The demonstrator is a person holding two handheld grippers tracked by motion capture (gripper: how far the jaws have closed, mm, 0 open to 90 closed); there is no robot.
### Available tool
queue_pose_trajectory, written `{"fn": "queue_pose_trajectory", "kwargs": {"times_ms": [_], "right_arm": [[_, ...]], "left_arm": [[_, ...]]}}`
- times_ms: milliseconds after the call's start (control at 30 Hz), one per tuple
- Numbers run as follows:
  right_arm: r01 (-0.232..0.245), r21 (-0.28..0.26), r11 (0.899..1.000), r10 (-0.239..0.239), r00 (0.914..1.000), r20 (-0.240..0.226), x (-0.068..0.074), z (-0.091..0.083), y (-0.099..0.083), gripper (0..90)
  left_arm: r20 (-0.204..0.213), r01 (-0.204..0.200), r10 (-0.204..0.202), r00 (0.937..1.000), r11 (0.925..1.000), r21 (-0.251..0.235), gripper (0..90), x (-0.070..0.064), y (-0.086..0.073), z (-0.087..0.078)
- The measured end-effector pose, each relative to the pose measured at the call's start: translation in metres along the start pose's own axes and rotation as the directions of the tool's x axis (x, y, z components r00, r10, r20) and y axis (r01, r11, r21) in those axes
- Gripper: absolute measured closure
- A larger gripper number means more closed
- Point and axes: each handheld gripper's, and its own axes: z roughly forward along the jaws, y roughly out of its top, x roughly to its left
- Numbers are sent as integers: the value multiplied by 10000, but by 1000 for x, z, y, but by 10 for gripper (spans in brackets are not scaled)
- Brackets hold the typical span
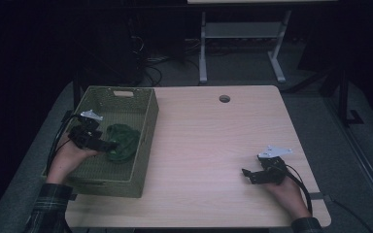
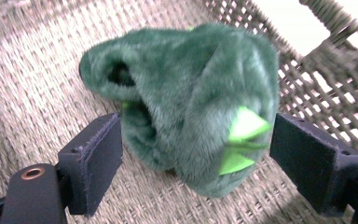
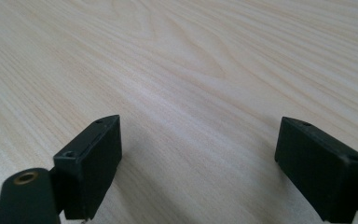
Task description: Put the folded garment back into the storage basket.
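Note:
A green plush toy (image 1: 122, 141) (image 2: 186, 98) with bright green spikes lies on the floor of a woven olive basket (image 1: 143, 148) at the table's left. My left gripper (image 1: 108, 144) (image 2: 196, 158) reaches into the basket, open, its jaws standing on either side of the toy's near end with a small gap on the right side. My right gripper (image 1: 245, 173) (image 3: 198, 163) rests open low over bare wood at the table's front right, nothing between its jaws.
The light wooden table (image 1: 213, 141) has a round cable hole (image 1: 224, 98) near its far edge. The basket's woven wall (image 2: 335, 60) rises close behind the toy. A white desk frame (image 1: 243, 39) stands on the floor beyond the table.

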Motion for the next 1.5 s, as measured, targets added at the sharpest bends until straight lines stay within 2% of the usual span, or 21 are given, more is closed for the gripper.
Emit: {"fn": "queue_pose_trajectory", "kwargs": {"times_ms": [333,500,600,633,833,1033,1233,1333,1367,1500], "right_arm": [[-14,2,10000,14,10000,19,0,0,0,144],[-46,-4,10000,46,10000,6,1,0,0,143],[-15,3,10000,15,10000,14,0,0,0,143],[-40,-2,10000,40,10000,5,0,0,0,143],[-8,0,10000,8,10000,13,0,0,0,142],[-5,1,10000,5,10000,11,0,0,0,143],[-17,-4,10000,17,10000,22,1,0,0,142],[-49,-12,10000,49,10000,14,1,0,0,142],[-52,-4,10000,52,10000,12,1,0,0,142],[-47,-6,10000,47,10000,11,1,0,0,142]], "left_arm": [[395,-354,381,9985,9971,-668,161,-21,32,-7],[717,-711,778,9944,9933,-907,161,-37,49,-3],[817,-745,833,9932,9916,-1057,161,-45,55,-2],[961,-786,906,9912,9894,-1219,161,-52,61,-1],[1197,-1019,1219,9853,9818,-1605,161,-72,76,4],[1378,-1083,1373,9809,9739,-1993,161,-90,86,8],[1522,-1161,1572,9758,9615,-2489,161,-111,91,16],[1631,-1123,1580,9739,9595,-2585,160,-118,92,20],[1705,-1212,1702,9706,9566,-2652,160,-125,93,25],[1837,-1450,1974,9630,9534,-2646,160,-139,93,38]]}}
